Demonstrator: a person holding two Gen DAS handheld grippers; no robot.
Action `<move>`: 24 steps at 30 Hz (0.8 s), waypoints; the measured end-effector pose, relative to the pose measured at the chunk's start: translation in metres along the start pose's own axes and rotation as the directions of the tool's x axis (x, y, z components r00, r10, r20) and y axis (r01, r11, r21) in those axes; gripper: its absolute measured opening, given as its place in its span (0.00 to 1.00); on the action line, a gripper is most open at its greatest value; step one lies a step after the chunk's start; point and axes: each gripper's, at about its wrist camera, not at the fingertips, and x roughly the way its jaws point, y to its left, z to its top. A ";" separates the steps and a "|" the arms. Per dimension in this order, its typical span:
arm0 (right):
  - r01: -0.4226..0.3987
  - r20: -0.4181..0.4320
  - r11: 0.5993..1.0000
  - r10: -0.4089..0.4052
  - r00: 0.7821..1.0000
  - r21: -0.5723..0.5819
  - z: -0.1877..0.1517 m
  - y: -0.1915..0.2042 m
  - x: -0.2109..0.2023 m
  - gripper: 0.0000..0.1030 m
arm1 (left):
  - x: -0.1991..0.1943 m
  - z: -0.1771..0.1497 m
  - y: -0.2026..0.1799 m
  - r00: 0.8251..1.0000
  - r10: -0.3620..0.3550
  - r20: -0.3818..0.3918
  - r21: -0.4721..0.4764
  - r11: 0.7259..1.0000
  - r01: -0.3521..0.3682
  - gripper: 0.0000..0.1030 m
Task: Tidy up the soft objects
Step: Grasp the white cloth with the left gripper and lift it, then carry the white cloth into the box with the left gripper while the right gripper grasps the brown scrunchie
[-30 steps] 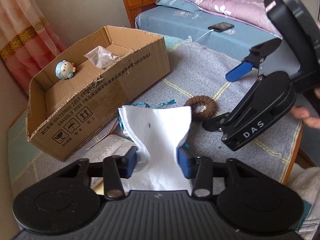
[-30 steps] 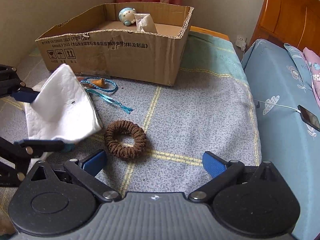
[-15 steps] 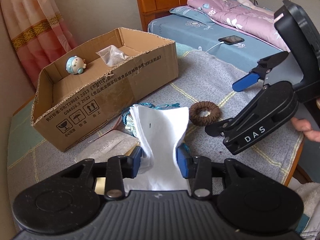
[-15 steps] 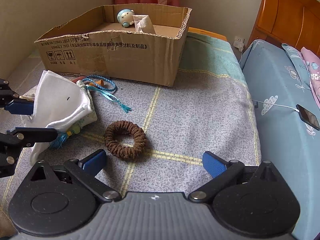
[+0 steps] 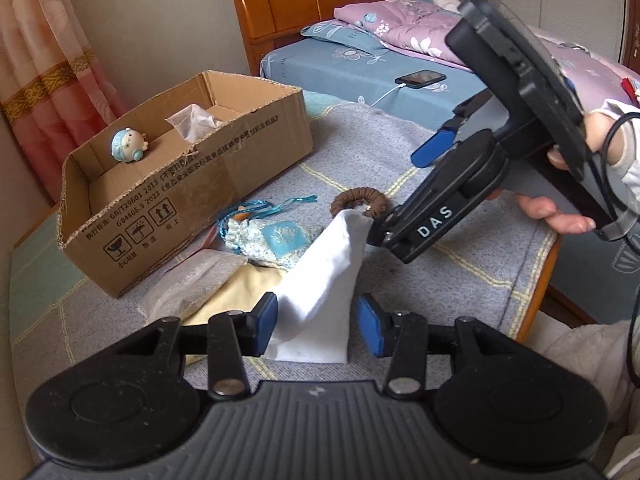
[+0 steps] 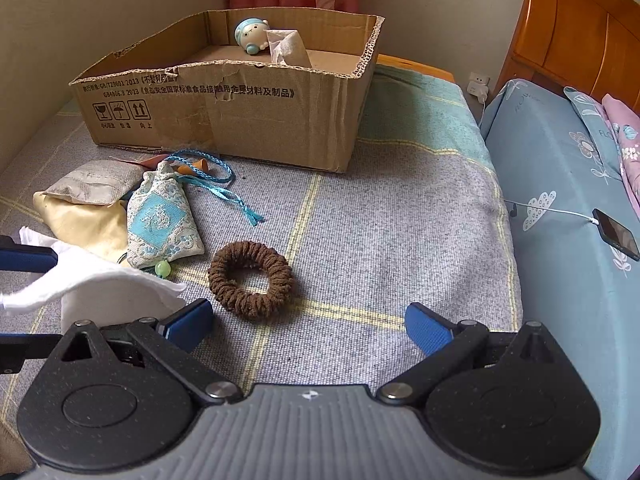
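A white cloth [image 5: 324,280] stands crumpled on the grey blanket-covered table [image 6: 400,220], between the fingers of my left gripper [image 5: 316,324]. The jaws are opening; the right pad stands clear of the cloth, so nothing is pinched. In the right wrist view the cloth [image 6: 100,284] lies at the lower left. My right gripper [image 6: 308,328] is open and empty, hovering just in front of a brown scrunchie [image 6: 250,276]. A blue-patterned sachet [image 6: 162,220] with a cord lies beside a beige pouch [image 6: 80,216] and a grey sack [image 6: 94,182].
An open cardboard box [image 6: 260,120] at the back of the table holds a small blue toy [image 6: 250,34] and a crinkled clear bag [image 6: 286,46]. A bed with a charging phone [image 6: 616,232] borders the table on the right. A person's hand [image 5: 560,216] holds the right gripper.
The white cloth, held up in the left jaws before, now rests on the table with the jaws wider around it. The sachet behind it is uncovered. The right gripper has not moved.
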 end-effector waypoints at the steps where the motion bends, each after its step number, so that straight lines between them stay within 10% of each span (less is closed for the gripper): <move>1: 0.001 0.000 1.000 -0.001 1.000 0.000 0.000 0.000 0.001 1.00 | 0.003 0.001 0.001 1.000 0.013 -0.003 0.002 1.000 -0.013 0.44; 5: 0.001 0.000 1.000 -0.001 1.000 0.000 0.000 0.000 0.000 1.00 | 0.012 0.004 0.009 1.000 0.009 -0.016 0.014 1.000 -0.008 0.34; 9: 0.002 0.001 1.000 -0.002 1.000 0.002 0.000 0.001 0.000 1.00 | 0.014 0.007 0.012 1.000 0.022 -0.010 0.014 1.000 -0.022 0.03; 24: 0.001 0.006 1.000 -0.001 1.000 0.000 -0.001 0.001 -0.001 1.00 | -0.016 0.015 0.011 0.999 0.036 0.031 0.025 0.999 -0.036 0.01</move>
